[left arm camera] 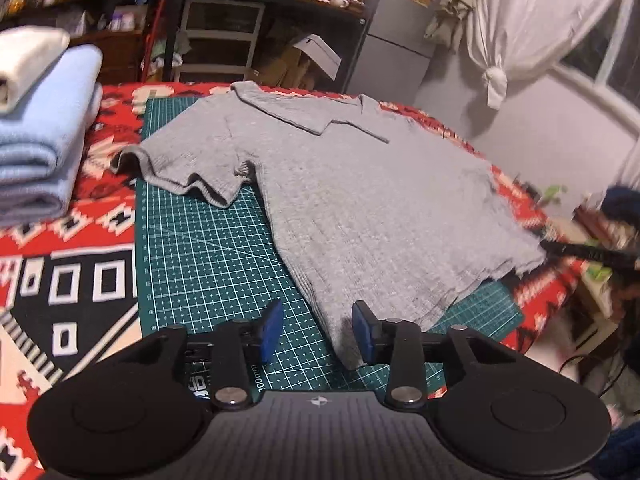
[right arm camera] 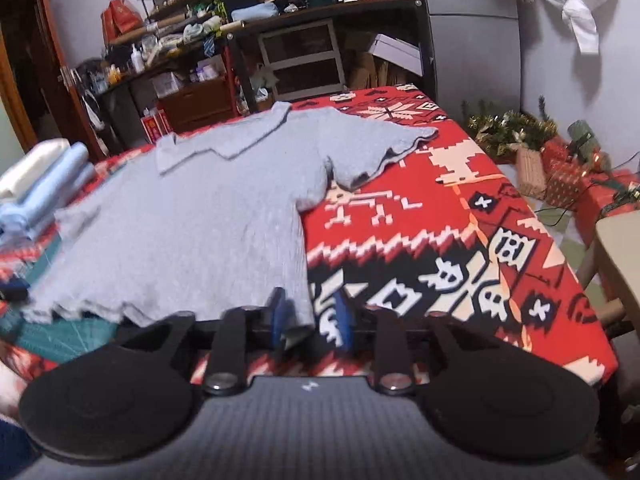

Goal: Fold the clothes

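Observation:
A grey short-sleeved polo shirt (left arm camera: 360, 200) lies spread flat, collar away from me, partly on a green cutting mat (left arm camera: 200, 248). My left gripper (left arm camera: 318, 332) is open at the near hem, and the shirt's near left corner lies between its blue pads (left arm camera: 272, 330). In the right wrist view the same shirt (right arm camera: 192, 220) reaches the near table edge. My right gripper (right arm camera: 311, 322) is open there, with the shirt's near right corner lying loose between its fingers. The right gripper shows as a dark blur (left arm camera: 580, 250) at the far hem corner in the left wrist view.
A red patterned cloth (right arm camera: 440, 220) covers the table. Folded light blue and white garments (left arm camera: 40, 140) are stacked at the table's left. Cluttered shelves (right arm camera: 280, 48) stand behind the table. Wrapped boxes and tinsel (right arm camera: 540, 152) sit on the floor to the right.

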